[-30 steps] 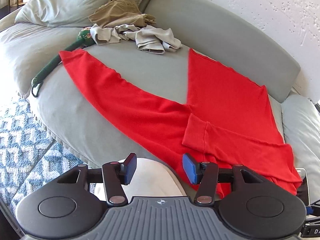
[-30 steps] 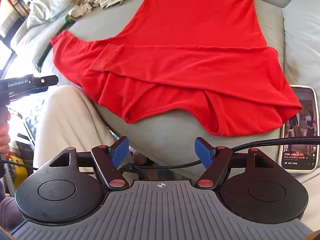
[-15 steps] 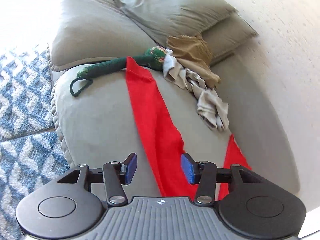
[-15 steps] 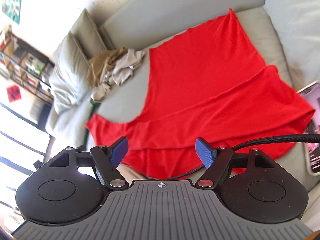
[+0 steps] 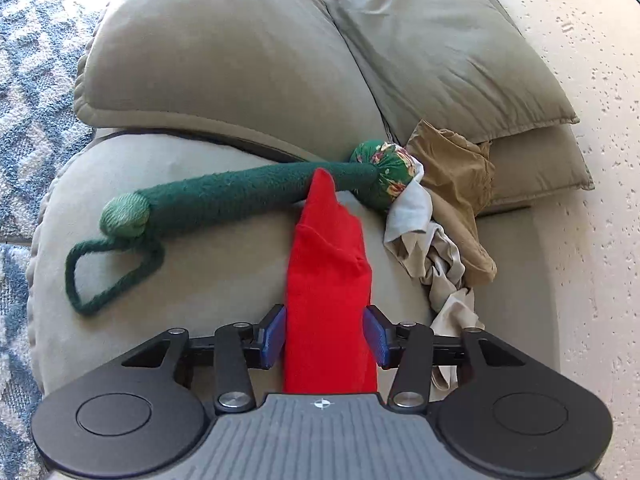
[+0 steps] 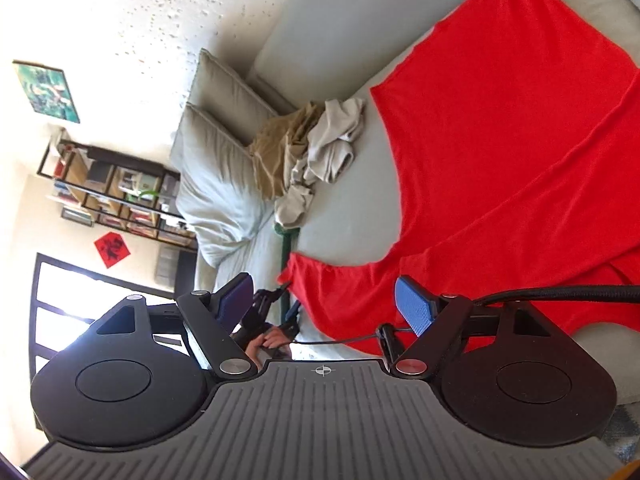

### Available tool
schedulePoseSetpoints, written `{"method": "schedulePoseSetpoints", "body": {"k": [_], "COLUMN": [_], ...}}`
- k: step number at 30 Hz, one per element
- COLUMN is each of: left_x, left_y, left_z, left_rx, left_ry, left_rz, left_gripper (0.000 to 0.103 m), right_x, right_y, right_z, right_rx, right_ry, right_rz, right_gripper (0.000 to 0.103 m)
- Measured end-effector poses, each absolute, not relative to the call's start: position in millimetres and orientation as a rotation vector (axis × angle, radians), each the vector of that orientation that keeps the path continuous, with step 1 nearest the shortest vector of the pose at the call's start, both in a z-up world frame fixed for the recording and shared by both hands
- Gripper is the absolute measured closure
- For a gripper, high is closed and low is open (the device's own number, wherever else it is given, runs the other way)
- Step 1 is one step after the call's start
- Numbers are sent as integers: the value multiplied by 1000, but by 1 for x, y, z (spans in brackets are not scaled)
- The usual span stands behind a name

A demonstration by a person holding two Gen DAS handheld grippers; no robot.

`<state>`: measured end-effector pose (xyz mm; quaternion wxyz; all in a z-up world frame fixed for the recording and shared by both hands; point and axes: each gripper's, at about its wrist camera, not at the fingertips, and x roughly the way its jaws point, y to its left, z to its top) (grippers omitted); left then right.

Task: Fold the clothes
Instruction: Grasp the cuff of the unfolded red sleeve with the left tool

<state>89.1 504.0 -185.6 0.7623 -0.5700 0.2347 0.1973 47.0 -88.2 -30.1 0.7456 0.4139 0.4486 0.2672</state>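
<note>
Two grippers over sofa (image 5: 192, 280). Left gripper (image 5: 325, 332): red sleeve (image 5: 328, 280) between spread pads, contact unclear. Right gripper (image 6: 328, 300): jaws opening, empty; red shirt (image 6: 500, 160) spread ahead-right. Green knitted tube (image 5: 240, 196) beyond sleeve tip.

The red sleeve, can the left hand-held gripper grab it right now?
Probably yes. The red sleeve already lies between the open left hand-held gripper's blue pads, and nothing covers it there.
</note>
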Motion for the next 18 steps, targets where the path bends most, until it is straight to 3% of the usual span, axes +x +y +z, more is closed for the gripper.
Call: {"method": "schedulePoseSetpoints", "body": {"k": [5,6,8,9,18], "left_x": [106,109,112,113,92], "left_y": [520,522,523,523,475], "left_z": [-189,-189,-187,-185,-98], "left_rx": [-1255,-1254,-1221,-1198,-836], "left_ry": [496,499,541,559,508], "left_rz": [478,496,535,544,394], "left_gripper": [58,64,95,101,103], "right_x": [50,49,46,45,26], "right_y": [-78,-78,-80,-81,-110], "right_z": [-22,-21,-21,-20,-14], "right_rx": [869,866,864,864,876], "right_ry": [972,973,977,978,941], "right_rz": [613,617,620,621,614], "right_gripper": [22,22,22,23,23]}}
